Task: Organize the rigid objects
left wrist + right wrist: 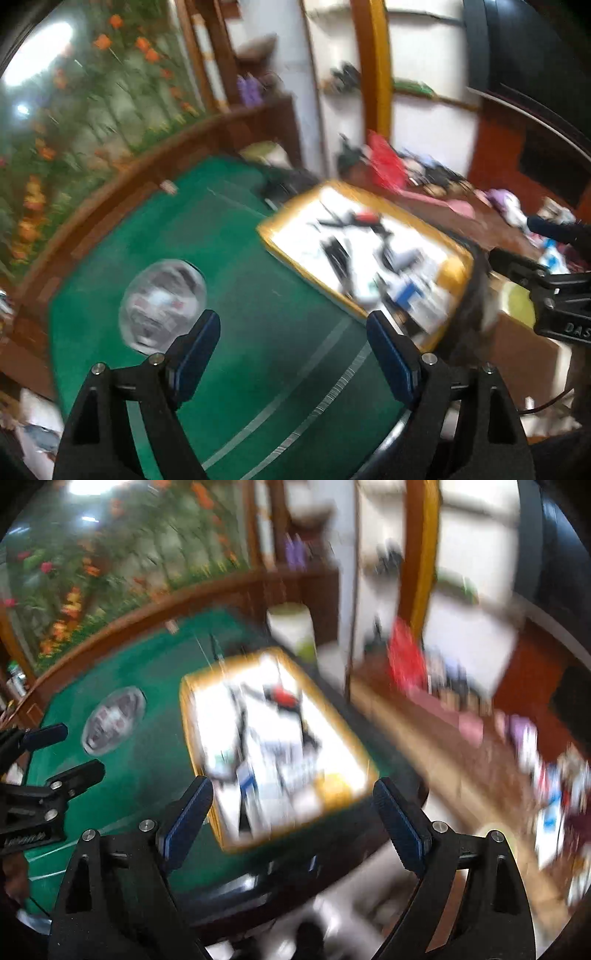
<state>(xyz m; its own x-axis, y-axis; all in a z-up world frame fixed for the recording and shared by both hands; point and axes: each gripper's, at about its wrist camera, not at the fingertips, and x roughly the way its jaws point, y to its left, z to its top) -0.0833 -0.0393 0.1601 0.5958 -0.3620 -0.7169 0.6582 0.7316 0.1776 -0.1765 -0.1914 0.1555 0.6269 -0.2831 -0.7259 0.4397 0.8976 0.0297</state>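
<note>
Clutter of small rigid items, too blurred to name, fills a yellow-rimmed rectangular tray [273, 242] lying on the green felt worktop [229, 258]. Left of the tray, well apart from it, sits a clear domed plastic container [162, 302], perhaps holding printed cards. The left gripper [293, 354] hangs above the felt with fingers apart and nothing between them; the right gripper [293, 821] hovers above the tray's near end, fingers likewise spread and empty.

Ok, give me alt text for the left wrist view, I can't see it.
The open, empty left claw hangs over a green table. A clear bowl sits ahead to its left and a yellow-rimmed tray of blurred items to its right.
</note>
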